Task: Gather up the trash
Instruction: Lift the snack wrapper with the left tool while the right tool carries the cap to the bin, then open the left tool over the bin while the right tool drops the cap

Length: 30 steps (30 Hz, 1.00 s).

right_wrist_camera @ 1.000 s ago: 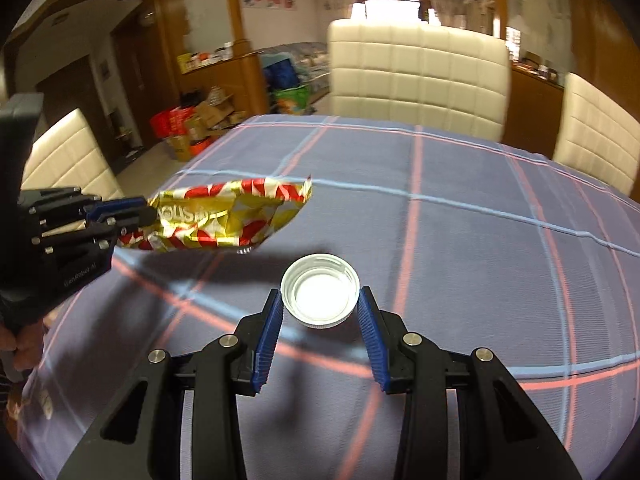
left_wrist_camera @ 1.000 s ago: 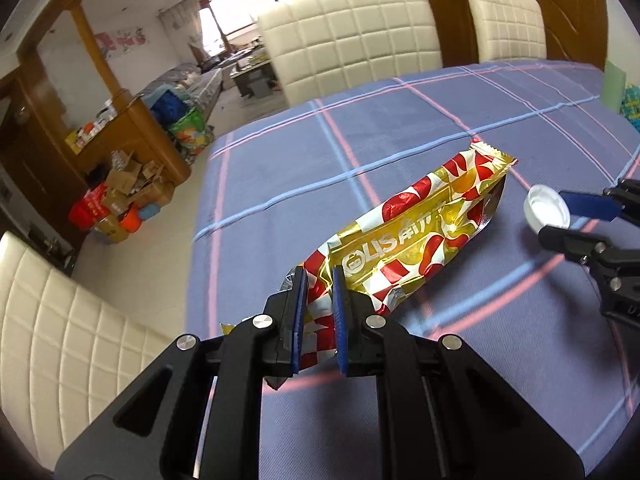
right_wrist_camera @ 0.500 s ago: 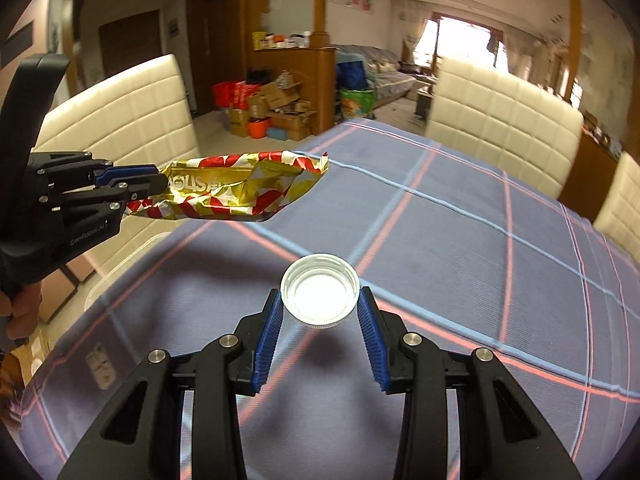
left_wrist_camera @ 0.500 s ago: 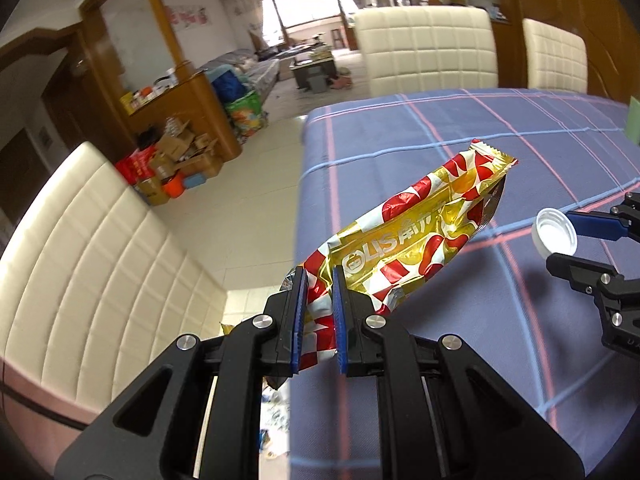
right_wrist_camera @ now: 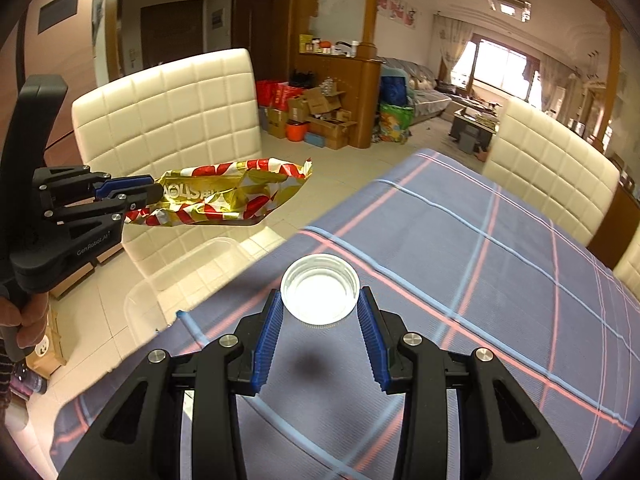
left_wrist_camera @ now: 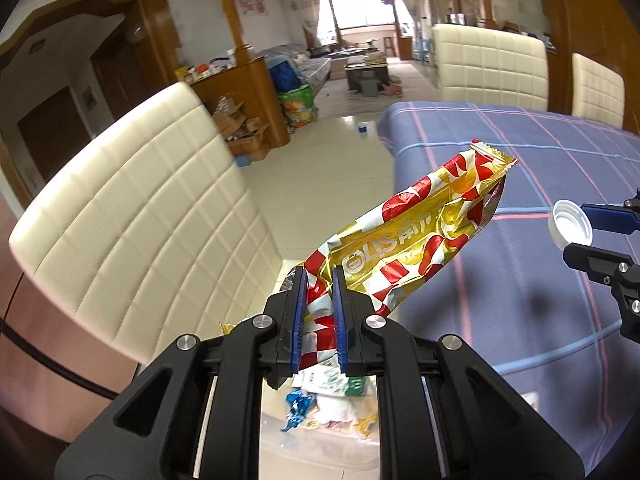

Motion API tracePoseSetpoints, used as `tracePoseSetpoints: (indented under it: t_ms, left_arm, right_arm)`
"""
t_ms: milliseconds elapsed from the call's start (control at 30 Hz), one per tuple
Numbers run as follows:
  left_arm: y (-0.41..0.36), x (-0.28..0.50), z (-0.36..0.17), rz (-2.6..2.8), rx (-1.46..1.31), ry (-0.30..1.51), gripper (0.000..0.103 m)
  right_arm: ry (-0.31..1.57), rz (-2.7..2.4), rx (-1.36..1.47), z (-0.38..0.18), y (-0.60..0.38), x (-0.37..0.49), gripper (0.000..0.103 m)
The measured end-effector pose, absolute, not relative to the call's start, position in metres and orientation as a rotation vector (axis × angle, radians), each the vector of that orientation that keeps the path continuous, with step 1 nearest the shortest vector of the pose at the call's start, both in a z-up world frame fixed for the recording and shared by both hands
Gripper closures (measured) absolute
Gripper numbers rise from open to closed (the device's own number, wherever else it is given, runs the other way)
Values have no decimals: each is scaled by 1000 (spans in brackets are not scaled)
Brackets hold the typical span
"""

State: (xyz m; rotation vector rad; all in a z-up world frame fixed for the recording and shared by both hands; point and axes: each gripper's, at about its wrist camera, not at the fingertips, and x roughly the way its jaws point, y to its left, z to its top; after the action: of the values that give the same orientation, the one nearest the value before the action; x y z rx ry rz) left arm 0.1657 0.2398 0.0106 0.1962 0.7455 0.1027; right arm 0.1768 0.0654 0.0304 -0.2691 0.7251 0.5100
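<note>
Blue plaid-clothed table [right_wrist_camera: 500,264]; clear bin [right_wrist_camera: 192,276] on tiled floor [left_wrist_camera: 320,184].

Left hand-held gripper [left_wrist_camera: 318,280] clamped; right hand-held gripper [right_wrist_camera: 320,302] seemingly gripping, part-spread.

So both hands swing off toward the left side of the table [right_wrist_camera: 500,280] over this last second. A second ago the wrapper [left_wrist_camera: 420,232] hangs over the plaid cloth; now my left gripper [left_wrist_camera: 318,280] has it out past the table edge, over the tile floor [left_wrist_camera: 320,184] next to a cream chair [left_wrist_camera: 152,216]. Directly below the fingers there's now a clear bin [left_wrist_camera: 320,440] with scraps in it, which wasn't in view before. My right gripper [right_wrist_camera: 320,312] with the white cap [right_wrist_camera: 320,294] has come along too: it was mid-table, and now it's near the table's corner, bin rim [right_wrist_camera: 192,264] showing just beyond.
</note>
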Motion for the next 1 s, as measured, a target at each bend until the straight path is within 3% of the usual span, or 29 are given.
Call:
tracePoseSetpoints:
  t_ms: [567, 633, 667, 700, 733, 1000]
  left_arm:
    - [290, 168, -20, 165, 85, 821, 86]
    - [295, 170, -23, 172, 71, 836, 81]
    - [298, 171, -24, 182, 58, 846, 66]
    - [301, 171, -24, 189, 47, 848, 25]
    - [304, 169, -23, 205, 29, 831, 5]
    - [329, 151, -15, 230, -60, 789, 5]
  right_arm:
    - [776, 554, -297, 12, 114, 189, 65]
    - [780, 552, -297, 12, 114, 188, 65]
    - [782, 552, -297, 12, 114, 189, 65]
    - [783, 552, -298, 12, 115, 189, 65]
    - [784, 552, -300, 11, 115, 188, 65]
    - [789, 570, -319, 9, 123, 185, 65]
